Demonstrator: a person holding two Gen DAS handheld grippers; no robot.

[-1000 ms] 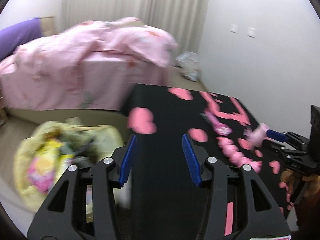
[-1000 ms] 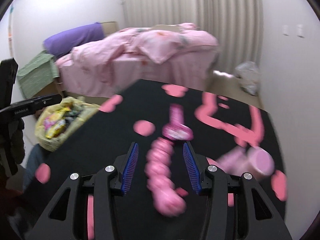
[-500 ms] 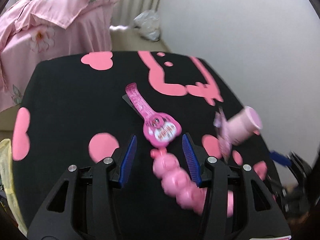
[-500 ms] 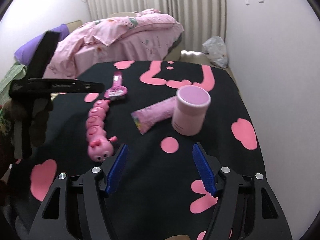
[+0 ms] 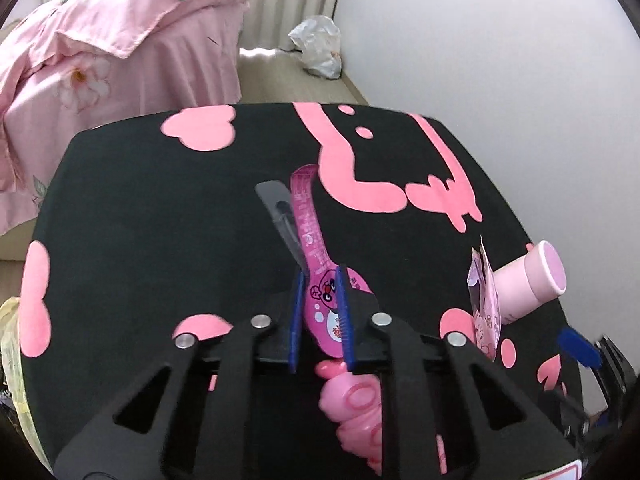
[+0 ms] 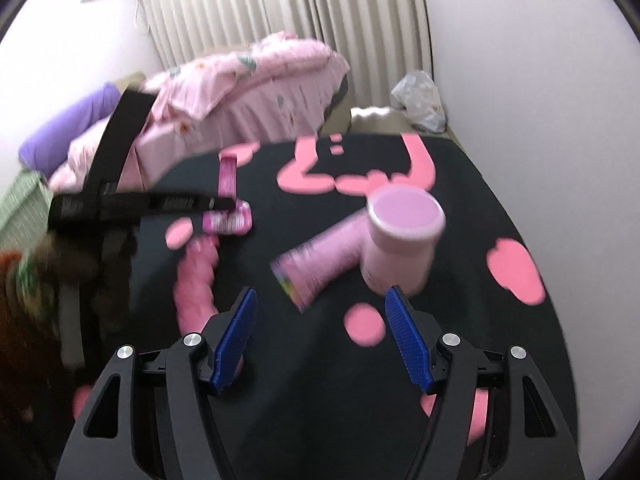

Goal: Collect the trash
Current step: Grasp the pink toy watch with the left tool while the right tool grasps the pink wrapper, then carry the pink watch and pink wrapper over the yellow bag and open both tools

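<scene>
My left gripper (image 5: 320, 276) is shut on the round end of a magenta spoon-shaped wrapper (image 5: 310, 220) on the black table (image 5: 140, 208); it also shows in the right wrist view (image 6: 228, 196). My right gripper (image 6: 322, 300) is open and empty, just short of a flat pink wrapper (image 6: 324, 264) and a pink cup (image 6: 400, 236). In the left wrist view the pink cup (image 5: 532, 284) lies at the right with the wrapper (image 5: 484, 304) beside it.
A pink caterpillar toy (image 5: 352, 404) lies under my left gripper, also in the right wrist view (image 6: 196, 280). A pink bed (image 5: 100, 52) stands beyond the table. A plastic bag (image 5: 318, 46) sits on the floor by the wall. A yellow bag's edge (image 5: 8, 352) is at far left.
My left gripper moved forward and closed on the magenta wrapper's round end. My right gripper moved closer to the flat pink wrapper and cup, still open.
</scene>
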